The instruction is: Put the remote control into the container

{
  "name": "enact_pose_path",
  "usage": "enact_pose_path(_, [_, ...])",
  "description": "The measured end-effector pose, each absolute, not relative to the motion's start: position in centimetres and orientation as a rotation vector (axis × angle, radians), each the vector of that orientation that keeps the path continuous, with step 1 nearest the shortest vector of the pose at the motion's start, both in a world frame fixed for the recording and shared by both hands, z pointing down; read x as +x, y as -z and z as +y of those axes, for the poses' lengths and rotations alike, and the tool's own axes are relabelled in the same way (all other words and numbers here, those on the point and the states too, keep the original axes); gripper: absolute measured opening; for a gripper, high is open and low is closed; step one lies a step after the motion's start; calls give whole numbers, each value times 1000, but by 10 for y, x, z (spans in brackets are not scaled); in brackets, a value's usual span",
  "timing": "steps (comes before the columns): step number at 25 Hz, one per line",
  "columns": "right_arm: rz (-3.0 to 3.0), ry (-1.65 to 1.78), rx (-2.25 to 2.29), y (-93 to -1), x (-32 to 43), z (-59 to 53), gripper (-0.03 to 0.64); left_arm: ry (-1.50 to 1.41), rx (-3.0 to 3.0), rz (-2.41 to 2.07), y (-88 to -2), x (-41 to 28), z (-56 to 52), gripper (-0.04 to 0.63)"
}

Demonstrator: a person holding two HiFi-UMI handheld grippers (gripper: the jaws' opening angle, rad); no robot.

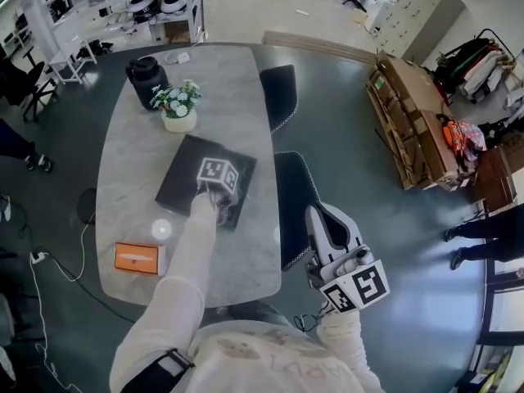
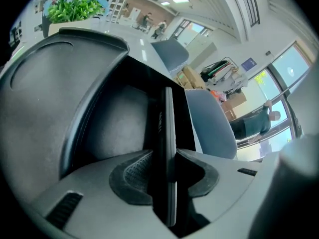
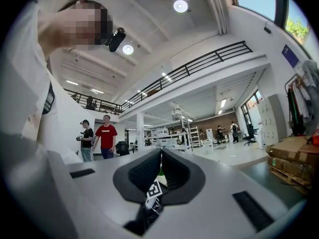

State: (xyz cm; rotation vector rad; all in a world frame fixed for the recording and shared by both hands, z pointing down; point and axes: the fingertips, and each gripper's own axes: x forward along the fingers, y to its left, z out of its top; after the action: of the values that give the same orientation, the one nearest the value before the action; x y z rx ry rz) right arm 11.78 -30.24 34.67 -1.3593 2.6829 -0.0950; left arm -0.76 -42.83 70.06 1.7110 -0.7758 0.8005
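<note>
Left tongs pinch the thin remote edge-on just over the container; best lowered flat inside before letting go. Right tongs pressed together, empty

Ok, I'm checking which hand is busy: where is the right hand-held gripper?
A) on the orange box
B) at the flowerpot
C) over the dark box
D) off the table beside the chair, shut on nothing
D: the right hand-held gripper is off the table by the chair, jaws together and empty; the left hand-held gripper is at the dark box, shut on a thin dark slab.
</note>
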Motion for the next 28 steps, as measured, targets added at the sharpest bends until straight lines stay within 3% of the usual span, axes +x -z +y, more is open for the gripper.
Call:
enact_pose_path(9, [2681, 88, -1342, -344, 113, -300, 18, -724, 1707, -860, -689, -15, -439, 115])
enact_pose_path(18, [2677, 86, -1339, -342, 110, -298, 18, -895, 1784, -1013, -688, -23, -445, 109])
enact_pose_path(22, [2678, 79, -1326, -341, 105, -294, 18, -975, 1884, -1113, -676, -31, -447, 14])
enact_pose_path(28, [2683, 69, -1294, -338, 91, -286, 18, -769, 2137, -1053, -619, -20, -433, 12])
